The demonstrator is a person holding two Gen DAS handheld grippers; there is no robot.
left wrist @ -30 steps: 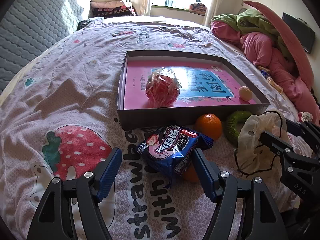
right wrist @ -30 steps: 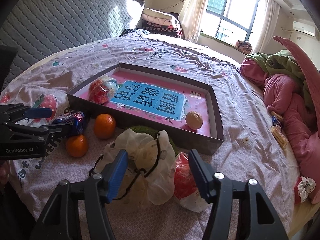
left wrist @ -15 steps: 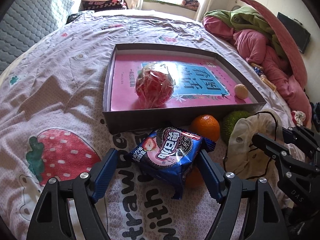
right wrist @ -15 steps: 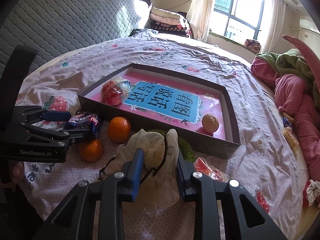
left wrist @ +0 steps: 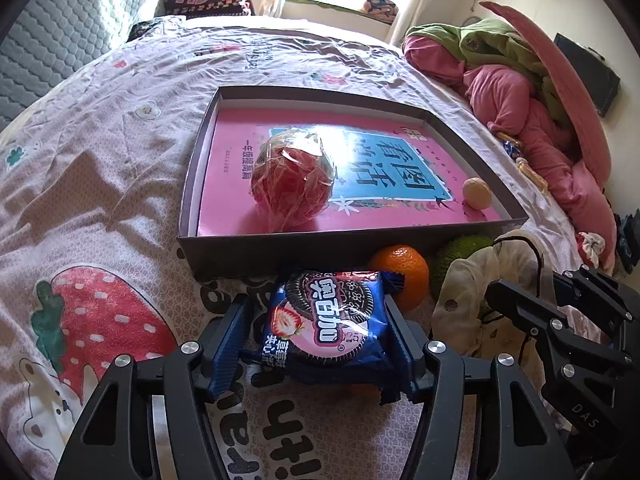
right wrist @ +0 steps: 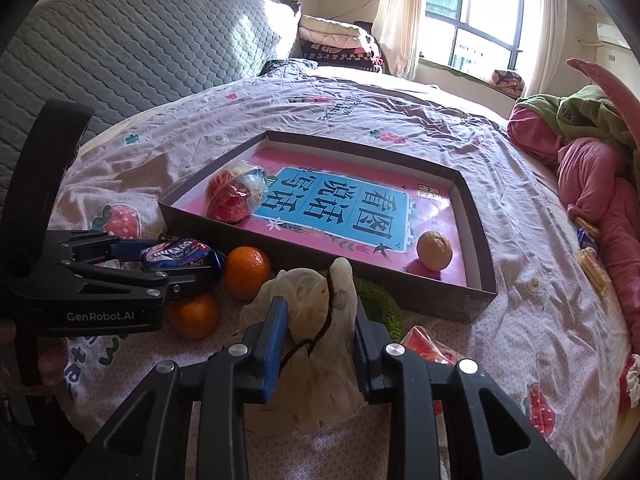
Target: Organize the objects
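Grippers come in low over the bed, both tipped down toward the things on the sheet. The left gripper (left wrist: 320, 332) has its jaws closing, one blue pad on each side of the cookie pack (left wrist: 326, 322), and the pads look to be touching the wrapper's edges. The right gripper (right wrist: 318, 328) has its jaws squeezed on the soft white bag (right wrist: 320, 300), which bunches up between them.

The cookie pack is shiny blue with a pink circle, a black cookie and a strawberry on it. Its words are not ones I can read. "GenRobot.AI" is printed on the left gripper's black side, and "DAS" shows on the right one.

The pack sits just in front of the dark tray (left wrist: 332, 246), beside a round orange (left wrist: 402, 270). A second orange (right wrist: 194, 316) lies near it. Inside the tray are a pink book (left wrist: 236, 184), a red ball in crinkly clear wrap (left wrist: 292, 184) and a small tan walnut (left wrist: 476, 194). A fuzzy green thing (left wrist: 460, 250) peeks out behind the bag. The sheet (left wrist: 100, 160) is wrinkly with strawberry pictures.
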